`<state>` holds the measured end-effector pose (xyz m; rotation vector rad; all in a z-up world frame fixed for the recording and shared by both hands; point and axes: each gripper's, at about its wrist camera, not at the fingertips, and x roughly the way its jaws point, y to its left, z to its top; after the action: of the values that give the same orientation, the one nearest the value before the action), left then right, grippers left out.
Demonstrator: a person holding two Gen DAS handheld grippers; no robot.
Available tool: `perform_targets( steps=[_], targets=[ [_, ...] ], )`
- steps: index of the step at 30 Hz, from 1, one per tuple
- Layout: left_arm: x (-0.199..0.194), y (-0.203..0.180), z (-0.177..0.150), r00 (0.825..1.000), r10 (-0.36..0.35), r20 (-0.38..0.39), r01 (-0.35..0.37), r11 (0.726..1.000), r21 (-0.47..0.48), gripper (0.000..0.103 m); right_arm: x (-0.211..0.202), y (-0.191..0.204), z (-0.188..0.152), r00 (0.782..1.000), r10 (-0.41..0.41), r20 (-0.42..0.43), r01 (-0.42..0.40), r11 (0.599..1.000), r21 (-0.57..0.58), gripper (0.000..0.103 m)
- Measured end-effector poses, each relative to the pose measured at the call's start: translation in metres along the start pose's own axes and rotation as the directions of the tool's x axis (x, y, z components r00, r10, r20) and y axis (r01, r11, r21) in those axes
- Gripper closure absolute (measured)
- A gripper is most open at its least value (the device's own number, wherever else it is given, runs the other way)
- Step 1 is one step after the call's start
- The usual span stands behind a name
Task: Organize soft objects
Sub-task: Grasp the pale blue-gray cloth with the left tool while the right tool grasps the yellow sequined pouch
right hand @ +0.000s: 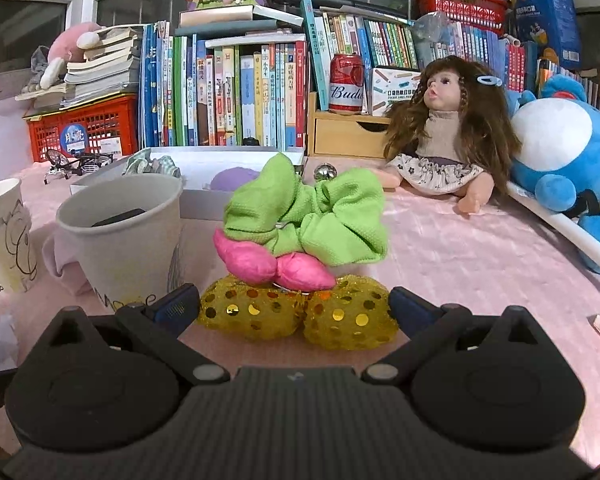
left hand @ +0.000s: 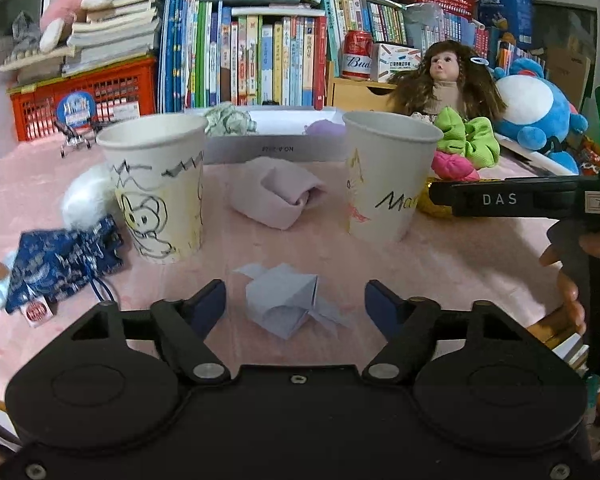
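Left tongs parted around folded lilac paper piece, just before the doodled cup; light, crushable. Right tongs wide, flanking gold sequin bow beside that cup's neighbour. Best pinched at the soft middle.

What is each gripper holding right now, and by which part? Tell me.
Nothing is held. The left gripper stands open around the folded lilac paper, its pads clear of it. The right gripper stands open, flanking the yellow sequined bow without clamping it.
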<state>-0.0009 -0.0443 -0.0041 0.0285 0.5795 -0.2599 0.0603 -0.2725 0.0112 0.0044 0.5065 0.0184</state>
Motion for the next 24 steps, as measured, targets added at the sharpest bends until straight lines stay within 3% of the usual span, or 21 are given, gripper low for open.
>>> perform_targets(
  steps=[15, 24],
  targets=[
    [-0.001, -0.002, -0.001, 1.000, -0.005, -0.003, 0.005, 1.000, -0.006, 0.049, -0.004, 0.004, -0.004, 0.999, -0.047, 0.023, 0.047, 0.999, -0.003, 0.000],
    [-0.002, 0.003, 0.001, 1.000, -0.009, -0.014, 0.008, 1.000, -0.017, 0.053, -0.026, -0.016, -0.011, 0.998, 0.005, 0.055, -0.006, 1.000, 0.009, 0.000]
  ],
)
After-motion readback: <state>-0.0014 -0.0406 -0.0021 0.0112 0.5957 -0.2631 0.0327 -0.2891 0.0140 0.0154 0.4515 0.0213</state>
